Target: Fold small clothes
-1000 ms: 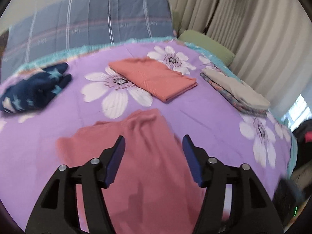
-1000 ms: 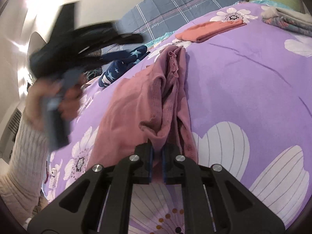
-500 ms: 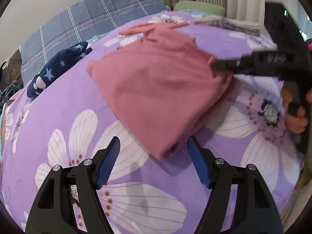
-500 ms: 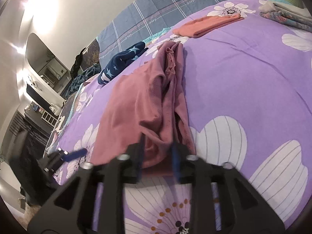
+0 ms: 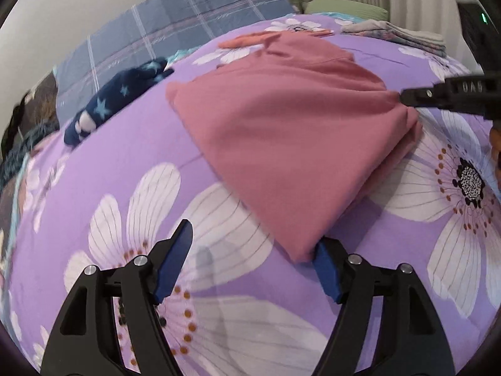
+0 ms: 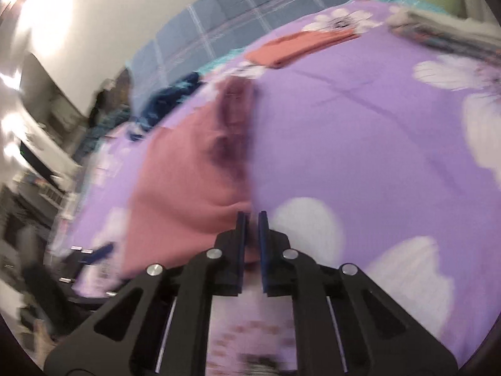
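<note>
Left hand-held gripper (image 5: 250,252) hangs wide open at the dusty-pink folded cotton garment's (image 5: 281,131) near corner, while the right hand-held gripper (image 6: 250,219) is closing on its edge.

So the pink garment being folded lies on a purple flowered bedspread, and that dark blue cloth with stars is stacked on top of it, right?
Not quite. The pink garment does lie on the purple flowered bedspread, but the dark blue cloth with stars is not on top of it. It lies apart, beside the garment and nearer the plaid pillow. The left wrist view shows the gap.
</note>
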`<state>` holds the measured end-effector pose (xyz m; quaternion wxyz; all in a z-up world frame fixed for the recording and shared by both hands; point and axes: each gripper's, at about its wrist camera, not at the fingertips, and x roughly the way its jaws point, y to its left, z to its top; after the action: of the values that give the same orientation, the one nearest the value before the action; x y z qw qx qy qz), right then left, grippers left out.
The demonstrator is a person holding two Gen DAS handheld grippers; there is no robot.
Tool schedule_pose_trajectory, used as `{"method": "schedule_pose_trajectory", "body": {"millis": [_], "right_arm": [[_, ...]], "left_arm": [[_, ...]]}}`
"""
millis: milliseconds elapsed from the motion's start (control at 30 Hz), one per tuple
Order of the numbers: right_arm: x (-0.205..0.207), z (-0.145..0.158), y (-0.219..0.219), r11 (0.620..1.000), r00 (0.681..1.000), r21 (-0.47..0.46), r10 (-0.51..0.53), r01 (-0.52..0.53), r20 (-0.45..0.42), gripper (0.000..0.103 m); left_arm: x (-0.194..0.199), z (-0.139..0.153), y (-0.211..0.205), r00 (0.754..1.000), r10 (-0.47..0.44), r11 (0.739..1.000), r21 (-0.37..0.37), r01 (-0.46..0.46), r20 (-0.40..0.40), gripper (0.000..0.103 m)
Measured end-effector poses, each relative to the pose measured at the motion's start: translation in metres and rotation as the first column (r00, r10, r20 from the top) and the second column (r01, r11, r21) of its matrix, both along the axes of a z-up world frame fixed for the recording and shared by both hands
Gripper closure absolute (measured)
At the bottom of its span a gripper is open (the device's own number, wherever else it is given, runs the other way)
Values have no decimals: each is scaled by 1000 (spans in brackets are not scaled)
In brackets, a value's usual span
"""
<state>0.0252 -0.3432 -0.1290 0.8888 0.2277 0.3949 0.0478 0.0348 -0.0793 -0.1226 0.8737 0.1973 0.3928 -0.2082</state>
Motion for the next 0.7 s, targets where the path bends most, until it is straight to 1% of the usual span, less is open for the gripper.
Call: {"method": "schedule_pose_trajectory", "body": {"millis": [33, 67, 100, 167, 200, 233, 267, 300, 333, 367, 400, 433, 467, 500, 567, 600, 633, 700], "right_arm": [[-2, -2, -5, 1000, 1000, -7, -11, 11, -2, 84], [-6, -3, -12, 1000, 1000, 11, -24, 24, 3, 84], [-9, -1, -16, 999, 1000, 37, -15, 14, 20, 84], [-13, 6, -15, 998, 997, 47, 35, -38, 64, 85], [-13, 10, -11, 997, 994, 35, 65, -68, 82, 85], [-12, 13, -6, 995, 991, 15, 98, -100, 95, 82], [-9, 16, 2, 991, 986, -17, 130, -129, 102, 76], [-7, 16, 7, 990, 985, -43, 141, -138, 99, 61], [-5, 16, 10, 988, 985, -66, 146, -140, 93, 61], [0, 14, 15, 985, 985, -90, 156, -148, 78, 68], [4, 12, 20, 981, 983, -96, 174, -168, 63, 95], [9, 9, 24, 977, 979, -86, 198, -194, 46, 99], [8, 11, 25, 977, 977, -78, 205, -200, 56, 99], [5, 16, 25, 976, 975, -78, 208, -203, 79, 100], [-6, 31, 25, 973, 964, -82, 226, -216, 139, 100], [-9, 34, 24, 971, 962, -86, 232, -221, 147, 100], [-11, 34, 24, 969, 962, -95, 239, -228, 135, 100], [-7, 18, 25, 962, 968, -137, 245, -236, 51, 100]], "left_arm": [[-1, 0, 1, 1000, 4, 1000, -6, -4, -1, 30], [-2, 1, 1, 1000, 3, 1000, -7, -3, 3, 31], [-5, 2, -1, 1000, -3, 1000, -5, 3, 9, 34], [-9, 5, -3, 1000, -28, 999, -20, 28, 0, 53], [-10, 7, -4, 999, -36, 999, -33, 35, -5, 57], [-13, 9, -6, 999, -44, 998, -42, 44, 2, 64], [-16, 12, -7, 999, -49, 998, -44, 50, 20, 66], [-19, 14, -9, 998, -49, 998, -37, 50, 50, 66], [-22, 16, -12, 996, -50, 998, -26, 52, 79, 66], [-24, 17, -13, 994, -54, 998, -18, 56, 98, 66], [-26, 18, -14, 992, -58, 998, -16, 60, 110, 66], [-27, 18, -14, 991, -64, 998, -18, 67, 116, 74], [-28, 19, -13, 991, -73, 997, -22, 76, 108, 89], [-28, 19, -11, 993, -74, 997, -22, 76, 95, 94], [-29, 18, -5, 995, -71, 997, -18, 73, 70, 96], [-28, 16, -3, 996, -73, 997, -19, 74, 50, 96], [-29, 12, -1, 997, -73, 997, -20, 74, 33, 97], [-29, 1, 1, 997, -77, 997, -12, 77, -4, 97]]}}
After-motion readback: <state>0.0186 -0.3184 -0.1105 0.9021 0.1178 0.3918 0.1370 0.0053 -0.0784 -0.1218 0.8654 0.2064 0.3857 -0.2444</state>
